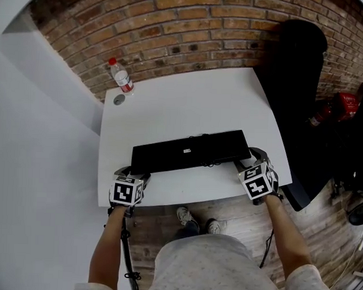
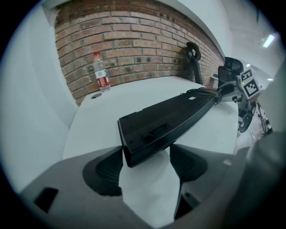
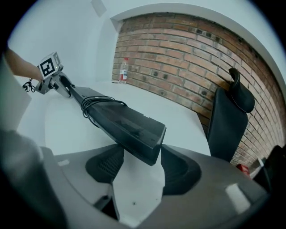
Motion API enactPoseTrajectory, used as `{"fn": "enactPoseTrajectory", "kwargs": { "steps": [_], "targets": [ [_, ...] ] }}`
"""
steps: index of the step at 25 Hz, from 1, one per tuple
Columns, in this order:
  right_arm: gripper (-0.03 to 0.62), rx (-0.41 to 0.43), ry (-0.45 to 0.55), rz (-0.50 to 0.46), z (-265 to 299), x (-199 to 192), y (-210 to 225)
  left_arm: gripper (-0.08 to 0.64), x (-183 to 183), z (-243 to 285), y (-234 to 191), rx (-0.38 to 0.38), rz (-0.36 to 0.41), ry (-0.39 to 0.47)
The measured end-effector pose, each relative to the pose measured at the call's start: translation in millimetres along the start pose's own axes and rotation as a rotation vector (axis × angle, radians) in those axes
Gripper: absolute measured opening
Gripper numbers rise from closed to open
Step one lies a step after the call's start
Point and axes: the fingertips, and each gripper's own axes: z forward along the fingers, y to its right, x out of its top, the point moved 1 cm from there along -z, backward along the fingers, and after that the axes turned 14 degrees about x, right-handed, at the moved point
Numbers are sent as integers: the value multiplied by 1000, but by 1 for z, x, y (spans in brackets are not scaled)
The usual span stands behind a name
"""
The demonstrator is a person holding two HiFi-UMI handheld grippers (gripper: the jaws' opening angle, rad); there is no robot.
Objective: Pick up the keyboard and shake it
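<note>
Currently my left tongs (image 2: 145, 162) and right tongs (image 3: 142, 167) each clamp one end of the black keyboard (image 1: 190, 150), low over the white table (image 1: 189, 100); shallow end grips could slip when shaking, dropping it.

Bright, even, diffuse light fills all three views; a ceiling lamp (image 2: 268, 41) glows at the far right of the left gripper view. The white table (image 1: 189, 100) is nearly washed out, with only a faint soft shadow beneath the black keyboard (image 1: 190, 151). Wide-angle lenses bow the brick wall (image 1: 173, 28) and blacken the corners; the nearest foreground is blurred
</note>
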Motion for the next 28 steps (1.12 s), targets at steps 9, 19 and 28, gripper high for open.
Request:
{"fn": "enactPoseTrajectory", "kwargs": {
  "steps": [9, 19, 28],
  "targets": [
    [270, 16, -82, -104, 6, -14, -6, 324, -7, 3, 4, 12, 109, -36],
    [265, 24, -165, -223, -1, -18, -10, 317, -8, -4, 8, 20, 133, -30],
    [214, 26, -62, -94, -27, -9, -15, 282, 3, -29, 16, 27, 23, 67]
  ]
}}
